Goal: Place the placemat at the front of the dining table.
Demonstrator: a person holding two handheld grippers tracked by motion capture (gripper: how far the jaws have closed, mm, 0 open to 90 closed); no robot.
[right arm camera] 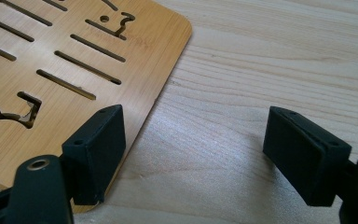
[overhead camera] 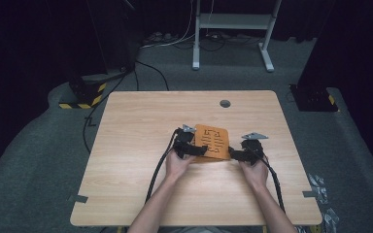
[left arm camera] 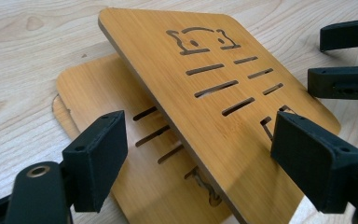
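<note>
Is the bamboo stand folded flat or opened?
Opened partly. In the left gripper view the top panel tilts up from the bottom panel, which lies flat on the table; a gap shows between them.

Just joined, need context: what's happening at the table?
A person works a hinged bamboo stand mid-table with two handheld grippers. The top panel is tilted up off the base panel. The left gripper is open, jaws either side of the raised panel's edge. The right gripper is open beside the stand's corner, gripping nothing.

Orange-brown bamboo board with cut slots and rounded corners point(left arm camera: 214, 88): tilted, raised above matching slotted lower board point(left arm camera: 121, 154); frame centre in the high view.
</note>
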